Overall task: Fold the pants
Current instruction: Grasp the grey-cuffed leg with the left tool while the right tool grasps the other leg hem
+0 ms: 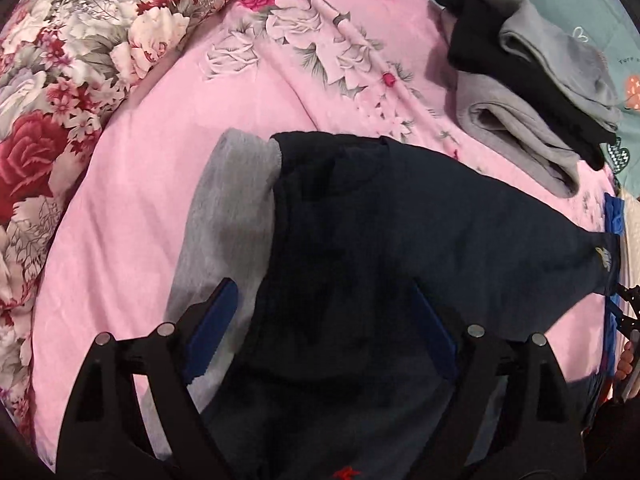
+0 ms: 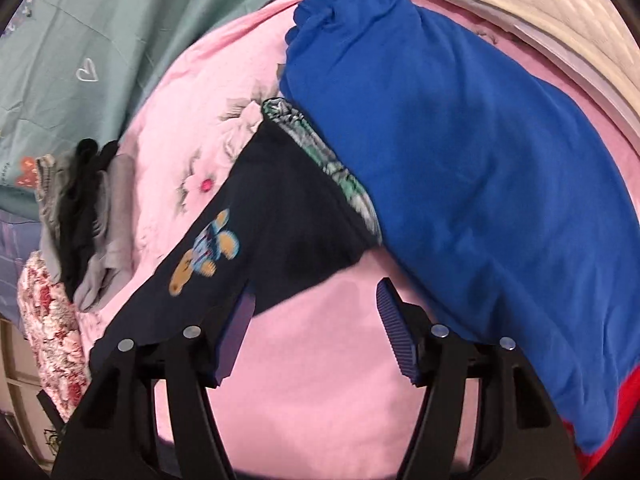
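Dark navy pants (image 1: 400,220) with a grey lining (image 1: 224,208) lie on the pink flowered bed cover (image 1: 140,168). My left gripper (image 1: 324,312) is open, its blue pads on either side of the navy cloth, which passes between them. In the right wrist view the same pants (image 2: 280,216) show a small bear print (image 2: 208,252) and a patterned waistband. My right gripper (image 2: 316,312) is open over bare pink cover, its left finger (image 2: 236,332) at the pants' edge, holding nothing.
A stack of folded grey and black clothes (image 1: 532,80) lies at the far right of the bed. A large blue garment (image 2: 480,160) lies right of the pants. A red-flowered quilt (image 1: 60,80) is bunched at the left. A teal sheet (image 2: 100,40) lies beyond.
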### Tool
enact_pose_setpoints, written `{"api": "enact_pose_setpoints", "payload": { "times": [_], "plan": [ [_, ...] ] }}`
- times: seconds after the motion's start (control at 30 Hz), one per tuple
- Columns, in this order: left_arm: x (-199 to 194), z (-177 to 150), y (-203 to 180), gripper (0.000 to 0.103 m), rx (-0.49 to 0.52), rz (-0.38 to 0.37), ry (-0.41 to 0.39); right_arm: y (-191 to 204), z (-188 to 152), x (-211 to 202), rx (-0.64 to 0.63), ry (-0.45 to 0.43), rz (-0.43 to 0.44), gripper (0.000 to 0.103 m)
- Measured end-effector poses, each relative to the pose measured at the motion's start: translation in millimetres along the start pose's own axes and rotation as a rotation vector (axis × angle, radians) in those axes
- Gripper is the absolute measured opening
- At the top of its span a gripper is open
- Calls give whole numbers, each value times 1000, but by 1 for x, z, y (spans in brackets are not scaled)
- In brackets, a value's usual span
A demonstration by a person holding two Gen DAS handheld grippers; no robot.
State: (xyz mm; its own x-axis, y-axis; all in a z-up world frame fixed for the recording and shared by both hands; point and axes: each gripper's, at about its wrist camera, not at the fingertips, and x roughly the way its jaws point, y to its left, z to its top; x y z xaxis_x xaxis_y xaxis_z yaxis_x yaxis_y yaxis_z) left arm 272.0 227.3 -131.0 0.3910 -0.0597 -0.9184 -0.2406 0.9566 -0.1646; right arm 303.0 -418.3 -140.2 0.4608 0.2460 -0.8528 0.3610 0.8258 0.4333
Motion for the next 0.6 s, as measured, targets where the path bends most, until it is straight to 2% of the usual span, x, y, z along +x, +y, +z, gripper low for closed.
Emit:
{"api": "enact_pose_setpoints", "payload": {
  "times": [0.07, 0.13, 0.2, 0.23, 0.27, 0.37, 0.47, 0.53, 0.6],
  "plan": [
    [6, 2, -6, 87, 12, 23, 5, -1, 6, 15, 7, 14, -28, 65],
    [11, 5, -12, 88, 33, 52, 12, 2, 6, 18, -10, -26, -55, 62],
    [14, 5, -16, 88, 49, 78, 18, 8, 4, 20, -39, -49, -91, 42],
    [15, 6, -17, 88, 54, 84, 19, 8, 4, 21, -46, -52, -94, 12],
    [14, 5, -19, 88, 59, 86, 18, 6, 4, 23, -31, -41, -60, 8],
    [8, 0, -16, 88, 58, 61, 21, -5, 0, 8, 13, -68, -38, 7],
    [9, -2, -12, 88, 57, 57, 23, -18, -7, -10, 28, -72, -54, 7],
    [14, 0, -17, 92, 68, 87, 26, -30, -12, -17, 60, -63, -51, 6],
    [20, 3, -23, 94, 95, 119, 42, -35, -12, -2, 74, -20, -48, 6]
  ]
}}
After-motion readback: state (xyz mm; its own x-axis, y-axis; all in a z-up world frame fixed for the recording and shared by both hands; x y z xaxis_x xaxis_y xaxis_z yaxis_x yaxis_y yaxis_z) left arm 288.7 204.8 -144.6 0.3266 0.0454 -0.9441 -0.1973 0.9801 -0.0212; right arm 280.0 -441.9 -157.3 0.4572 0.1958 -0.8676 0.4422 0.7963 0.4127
